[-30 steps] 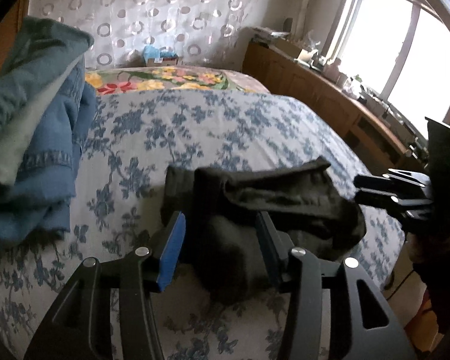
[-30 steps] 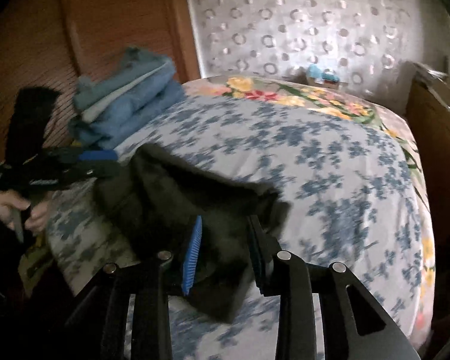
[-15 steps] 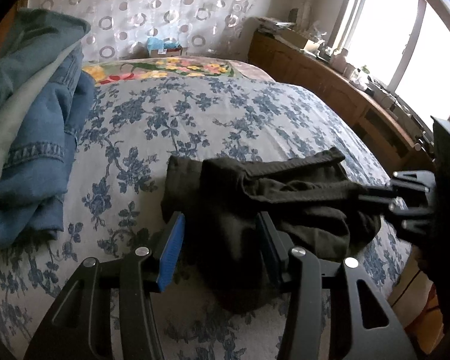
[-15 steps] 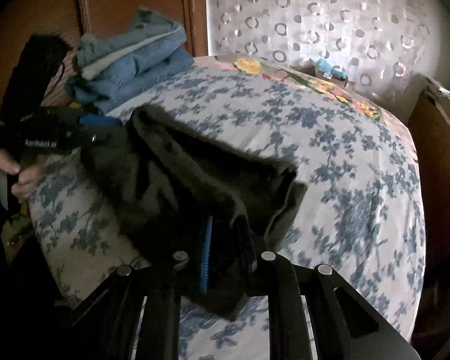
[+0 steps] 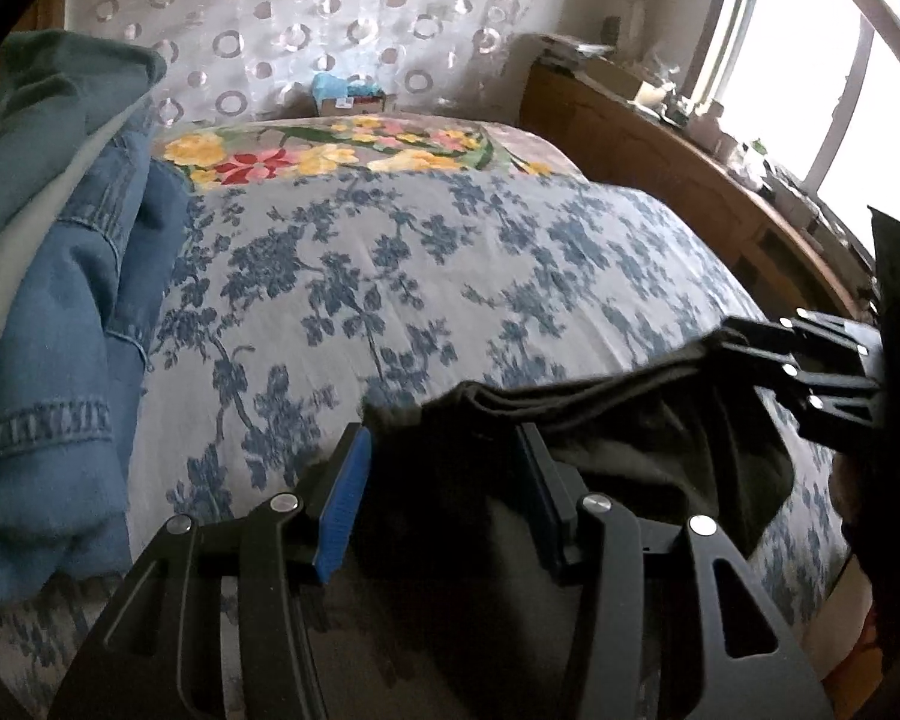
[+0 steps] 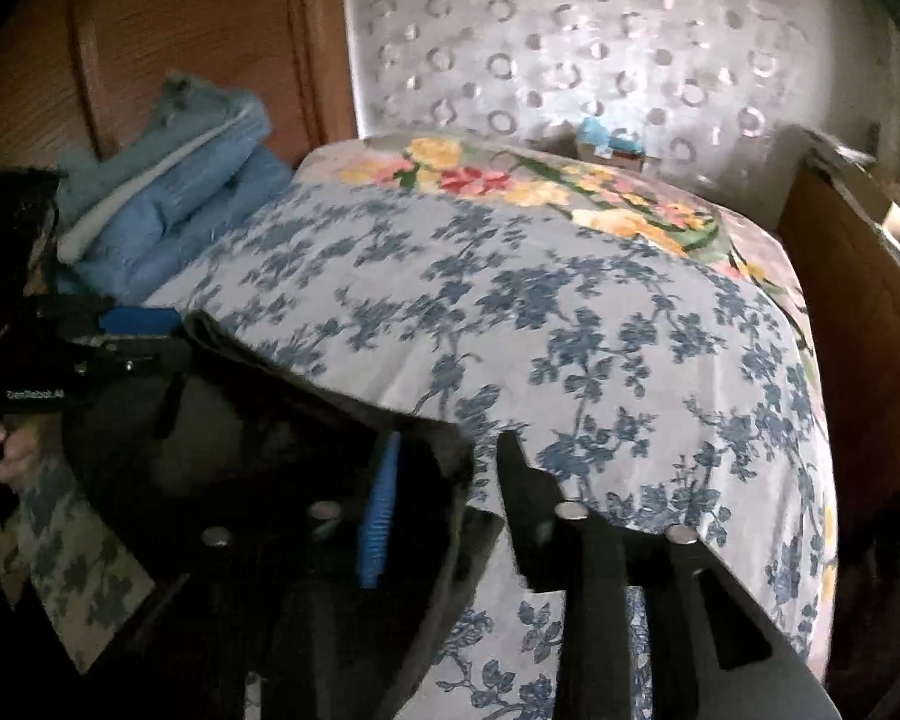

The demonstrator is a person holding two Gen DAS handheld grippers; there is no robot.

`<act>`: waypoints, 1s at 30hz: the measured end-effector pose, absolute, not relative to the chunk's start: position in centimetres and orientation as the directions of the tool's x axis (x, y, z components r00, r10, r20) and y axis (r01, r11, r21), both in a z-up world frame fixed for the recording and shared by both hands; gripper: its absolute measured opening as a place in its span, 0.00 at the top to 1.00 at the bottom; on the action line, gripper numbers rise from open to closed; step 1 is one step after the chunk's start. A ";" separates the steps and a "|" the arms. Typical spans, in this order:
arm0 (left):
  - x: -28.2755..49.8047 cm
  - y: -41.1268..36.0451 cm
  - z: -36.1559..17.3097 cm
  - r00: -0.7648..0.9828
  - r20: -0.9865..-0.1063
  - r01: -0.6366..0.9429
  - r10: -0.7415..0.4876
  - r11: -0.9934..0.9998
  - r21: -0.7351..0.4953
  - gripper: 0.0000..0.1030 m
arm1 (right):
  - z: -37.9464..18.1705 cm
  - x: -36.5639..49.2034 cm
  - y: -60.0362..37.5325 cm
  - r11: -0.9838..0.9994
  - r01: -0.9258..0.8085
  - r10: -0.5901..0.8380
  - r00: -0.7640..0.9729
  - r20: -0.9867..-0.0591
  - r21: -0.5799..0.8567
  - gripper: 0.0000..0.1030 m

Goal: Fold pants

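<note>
Dark olive-black pants (image 5: pixel 618 450) lie bunched at the near edge of the bed with the blue floral cover (image 5: pixel 390 276). My left gripper (image 5: pixel 444 498) is open, its fingers wide apart around the near fold of the pants. In the right wrist view the pants (image 6: pixel 240 456) drape over the left finger. My right gripper (image 6: pixel 444 492) has its jaws parted, with the cloth's corner between them. Each gripper shows in the other's view: the right one (image 5: pixel 810 372) at the pants' far end, the left one (image 6: pixel 90 348) at the left.
A stack of folded blue jeans and light garments (image 5: pixel 48 300) lies on the bed's left side, also in the right wrist view (image 6: pixel 174 192). A wooden sideboard (image 5: pixel 690 180) with clutter runs along the right under a window. A wooden headboard (image 6: pixel 180 42) stands behind the stack.
Both grippers have moved forward and low onto the pants. The right gripper, narrowed on the cloth half a second ago, now stands wider. The pants' far edge is raised.
</note>
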State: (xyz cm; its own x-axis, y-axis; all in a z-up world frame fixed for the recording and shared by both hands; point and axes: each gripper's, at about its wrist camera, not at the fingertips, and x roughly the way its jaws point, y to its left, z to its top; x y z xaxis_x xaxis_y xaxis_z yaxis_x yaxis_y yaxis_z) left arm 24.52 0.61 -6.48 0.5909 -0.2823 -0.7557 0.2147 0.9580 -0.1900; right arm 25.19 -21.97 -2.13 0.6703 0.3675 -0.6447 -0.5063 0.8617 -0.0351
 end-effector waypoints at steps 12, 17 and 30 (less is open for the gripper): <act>22.9 1.2 -5.4 0.627 -0.725 0.200 -0.284 0.959 -0.202 0.52 | -2.0 21.1 -25.0 0.881 -0.467 0.415 0.681 -0.604 0.079 0.56; 18.6 1.5 -4.5 0.626 -0.711 0.248 -0.321 0.946 -0.208 0.52 | -3.1 18.0 -25.9 0.863 -0.491 0.445 0.635 -0.632 0.114 0.56; 15.7 1.2 -6.7 0.576 -0.730 0.275 -0.368 0.928 -0.251 0.62 | -5.7 18.0 -26.9 0.860 -0.481 0.463 0.598 -0.654 0.169 0.69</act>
State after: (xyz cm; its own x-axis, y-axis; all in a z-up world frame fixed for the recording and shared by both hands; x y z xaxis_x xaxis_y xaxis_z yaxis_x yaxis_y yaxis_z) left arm 15.72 1.20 -6.68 0.5765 -0.3681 -0.7295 0.2747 0.9281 -0.2512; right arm 17.98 -26.86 -5.69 0.5980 0.4632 -0.6540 -0.4812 0.8601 0.1692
